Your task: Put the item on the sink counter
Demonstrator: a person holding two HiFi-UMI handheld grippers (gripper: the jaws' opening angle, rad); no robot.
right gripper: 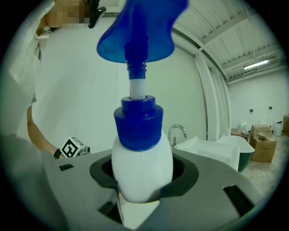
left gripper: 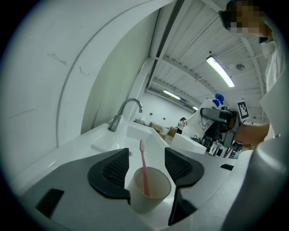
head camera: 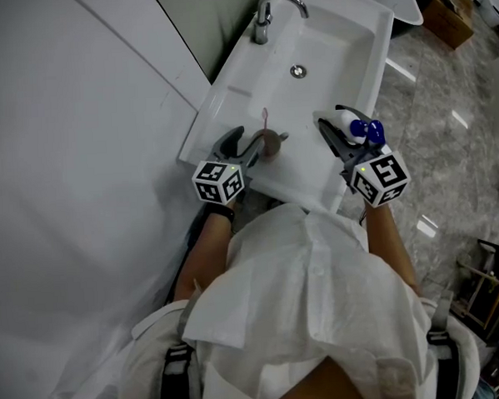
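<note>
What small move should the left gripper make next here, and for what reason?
Probably draw the left gripper straight back. Its jaws stand apart on either side of the pale paper cup with the pink toothbrush, and the cup stands upright on the white sink counter, so it seems released.

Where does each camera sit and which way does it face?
Head view: on the person's head, looking steeply down at the sink; shows white shirt, forearms, left gripper, right gripper.
Left gripper view: on the left gripper, facing the faucet past a paper cup between open jaws.
Right gripper view: on the right gripper, jaws shut on a pump bottle; left forearm shows.
Shared: faucet in all three.
</note>
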